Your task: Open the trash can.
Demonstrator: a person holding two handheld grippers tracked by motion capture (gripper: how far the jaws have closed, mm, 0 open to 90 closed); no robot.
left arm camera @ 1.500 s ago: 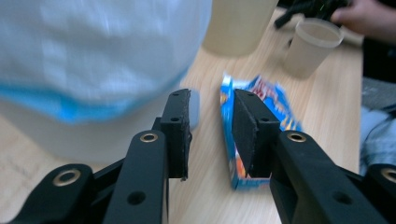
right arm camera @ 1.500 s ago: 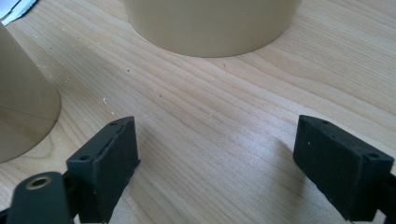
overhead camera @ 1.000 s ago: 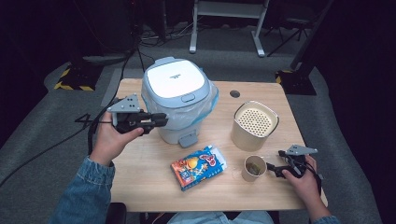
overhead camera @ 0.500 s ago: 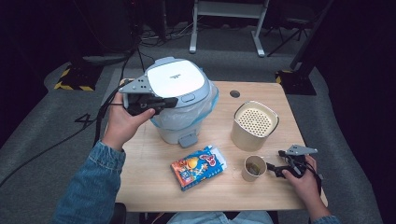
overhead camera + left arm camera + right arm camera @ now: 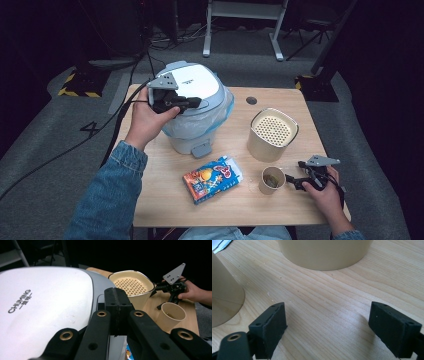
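The rice cooker [image 5: 196, 107] sits at the back left of the worktop [image 5: 250, 205], its lid down. The left gripper [image 5: 192, 103] hovers over that lid, jaws pressed together on nothing. The right gripper [image 5: 291, 180] rests low beside a paper cup [image 5: 271, 180], jaws spread wide apart; a cream strainer pot [image 5: 273, 134] stands behind.

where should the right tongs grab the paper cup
Grip the paper cup across its side wall, coming in level from its right, where the open right tongs already sit low on the table. It stands upright, round and narrow, so the wide jaws should span it. The basket behind stands apart, so it shouldn't interfere.
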